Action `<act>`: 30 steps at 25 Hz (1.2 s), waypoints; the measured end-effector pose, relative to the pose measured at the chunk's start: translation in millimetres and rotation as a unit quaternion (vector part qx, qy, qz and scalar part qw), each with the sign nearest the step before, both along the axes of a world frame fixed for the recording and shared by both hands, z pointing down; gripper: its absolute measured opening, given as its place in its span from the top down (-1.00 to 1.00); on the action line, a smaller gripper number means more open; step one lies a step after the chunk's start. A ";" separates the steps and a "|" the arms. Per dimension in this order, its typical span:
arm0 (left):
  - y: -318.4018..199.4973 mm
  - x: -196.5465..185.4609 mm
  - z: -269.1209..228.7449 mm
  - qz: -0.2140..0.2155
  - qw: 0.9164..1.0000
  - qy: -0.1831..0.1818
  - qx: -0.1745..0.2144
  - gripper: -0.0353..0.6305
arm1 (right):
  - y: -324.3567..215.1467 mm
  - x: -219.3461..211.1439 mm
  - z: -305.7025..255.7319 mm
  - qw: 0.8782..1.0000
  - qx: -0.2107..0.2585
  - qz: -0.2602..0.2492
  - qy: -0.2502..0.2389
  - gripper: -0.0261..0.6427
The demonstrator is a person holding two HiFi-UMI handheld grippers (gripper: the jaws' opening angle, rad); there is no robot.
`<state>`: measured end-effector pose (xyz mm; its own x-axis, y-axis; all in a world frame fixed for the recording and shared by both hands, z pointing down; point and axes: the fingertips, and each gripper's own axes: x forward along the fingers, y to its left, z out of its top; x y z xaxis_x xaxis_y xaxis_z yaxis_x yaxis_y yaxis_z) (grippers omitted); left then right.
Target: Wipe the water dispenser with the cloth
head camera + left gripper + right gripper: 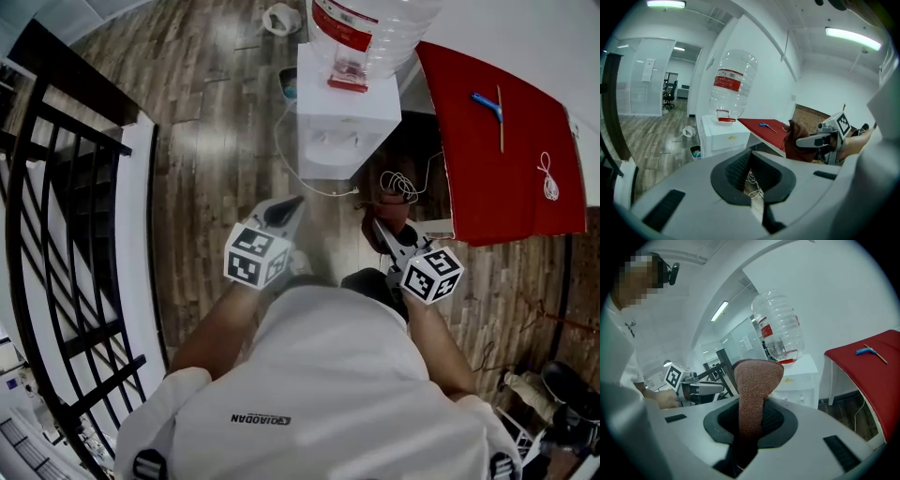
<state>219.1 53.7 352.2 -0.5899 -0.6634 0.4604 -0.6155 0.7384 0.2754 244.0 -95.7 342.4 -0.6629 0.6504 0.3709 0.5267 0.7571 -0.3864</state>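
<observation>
As right gripper (749, 430) pinches cloth (757, 380), knitted, seemingly doubled

We hold a gripper in each hand, both arms bent and reaching forward from our chest. Our left forearm (220, 323) angles inward. The left gripper (286, 211) points ahead and slightly right, its jaws drawn together with nothing between them. Our right forearm (441, 347) angles inward too. The right gripper (384, 230) points ahead and slightly left, its jaws clamped on a brown cloth (757, 380) that stands up out of them. The grippers are near each other but apart, with marker cubes (256, 255) facing up.
</observation>
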 end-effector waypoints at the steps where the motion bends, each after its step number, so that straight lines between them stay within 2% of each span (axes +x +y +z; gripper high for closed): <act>1: 1.8 -3.3 1.0 0.000 1.000 0.003 0.000 0.93 | 3.8 -3.7 1.4 1.000 0.000 -0.002 0.003 0.76; 9: 8.7 -25.3 9.3 -0.011 1.000 0.004 0.001 0.93 | 25.7 -38.1 11.9 1.000 -0.002 -0.025 0.006 0.76; 14: 19.4 -43.9 5.0 -0.040 0.999 -0.006 0.002 0.93 | 52.8 -85.0 5.5 0.997 0.013 -0.066 -0.035 0.76; 18: 26.5 -49.5 8.3 -0.066 0.998 0.005 0.003 0.93 | 86.5 -120.6 19.9 0.991 0.040 -0.109 -0.070 0.76; 22: 22.3 -48.2 13.7 -0.062 0.998 0.025 0.002 0.93 | 123.2 -153.8 59.6 0.989 0.043 -0.135 -0.044 0.76; 26: 24.3 -47.5 14.8 -0.068 0.997 0.030 -0.007 0.93 | 148.0 -180.3 94.7 0.983 0.082 -0.156 -0.047 0.76; 30: 34.8 -49.0 13.9 -0.079 0.996 0.033 -0.023 0.93 | 154.0 -198.9 117.4 0.981 0.101 -0.163 -0.041 0.76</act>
<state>170.1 88.5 366.1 -0.6529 -0.5411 0.5300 -0.4719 0.8379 0.2742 45.0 58.3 459.8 -0.4644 0.7518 0.4681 0.7765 0.5998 -0.1930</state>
